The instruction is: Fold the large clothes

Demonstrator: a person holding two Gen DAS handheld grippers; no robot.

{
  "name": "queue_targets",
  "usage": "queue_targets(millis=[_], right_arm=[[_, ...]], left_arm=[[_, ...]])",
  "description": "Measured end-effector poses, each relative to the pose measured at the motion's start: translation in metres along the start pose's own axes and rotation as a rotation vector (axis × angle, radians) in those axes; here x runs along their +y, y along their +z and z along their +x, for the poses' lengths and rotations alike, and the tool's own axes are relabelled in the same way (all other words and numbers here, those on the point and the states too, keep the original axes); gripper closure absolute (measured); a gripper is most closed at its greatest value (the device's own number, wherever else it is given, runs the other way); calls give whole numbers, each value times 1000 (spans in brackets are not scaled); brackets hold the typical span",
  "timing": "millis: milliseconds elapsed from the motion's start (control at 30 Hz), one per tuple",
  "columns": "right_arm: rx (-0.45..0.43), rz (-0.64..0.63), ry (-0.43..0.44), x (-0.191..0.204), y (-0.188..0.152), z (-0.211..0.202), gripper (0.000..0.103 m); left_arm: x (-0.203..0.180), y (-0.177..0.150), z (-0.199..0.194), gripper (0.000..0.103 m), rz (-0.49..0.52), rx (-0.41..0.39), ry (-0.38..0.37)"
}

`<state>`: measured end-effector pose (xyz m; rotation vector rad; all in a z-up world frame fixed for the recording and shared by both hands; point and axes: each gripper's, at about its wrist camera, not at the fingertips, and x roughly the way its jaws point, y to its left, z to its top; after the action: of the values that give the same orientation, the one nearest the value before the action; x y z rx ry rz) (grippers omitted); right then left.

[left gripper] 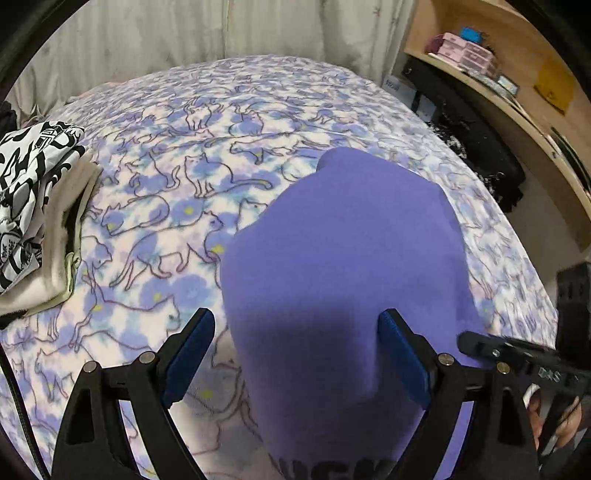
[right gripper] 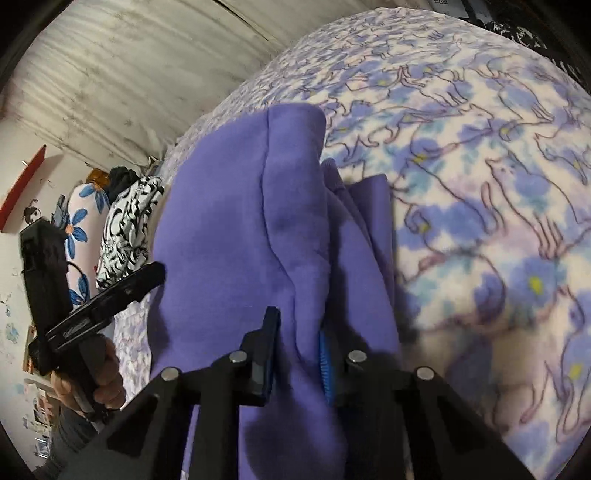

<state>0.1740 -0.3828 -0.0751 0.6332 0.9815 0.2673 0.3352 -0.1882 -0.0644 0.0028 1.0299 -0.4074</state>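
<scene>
A large purple garment (left gripper: 343,266) lies bunched on the cat-print bed cover (left gripper: 177,192). My left gripper (left gripper: 297,354) is open, its blue-padded fingers (left gripper: 192,354) standing wide on either side of the cloth without pinching it. In the right wrist view the same purple garment (right gripper: 240,221) shows a thick folded edge with a seam. My right gripper (right gripper: 297,354) is shut on a fold of that garment, the cloth pressed between its pads. The right gripper also shows at the right edge of the left wrist view (left gripper: 517,354), and the left gripper shows at the left of the right wrist view (right gripper: 107,299).
A stack of folded clothes topped by a black-and-white print (left gripper: 33,192) sits at the bed's left side, also in the right wrist view (right gripper: 125,229). A wooden shelf with boxes (left gripper: 480,55) stands at the right. Curtains (left gripper: 184,33) hang behind the bed. A flowered pillow (right gripper: 79,236) lies at the far left.
</scene>
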Motion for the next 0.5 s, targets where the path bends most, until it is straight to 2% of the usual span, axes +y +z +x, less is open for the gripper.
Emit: queue_targets(millis=[133,233,333,400,467,500], right_arm=[[-90,63,61,-15,-15,-22,87],[-93,121,27,-37,-37,-15,87],[-82,183,50,-56,-56,1,87],[-88,181,43,-57,-56,2,87],[-75,130,-12,-45,-50,-2,87],[-71,101,-41,-38,-46,-5,83]], left_arm=[[-10,7,8,12,12,18,-13],[-23,3,22,11,23,51,-49],[-44,-4,30,7,97,24,23],[-55,-9,32,3,132,-7,62],[-57,-10,36,1,132,-14,82],[-56,-9,35,1,124,-15,78]])
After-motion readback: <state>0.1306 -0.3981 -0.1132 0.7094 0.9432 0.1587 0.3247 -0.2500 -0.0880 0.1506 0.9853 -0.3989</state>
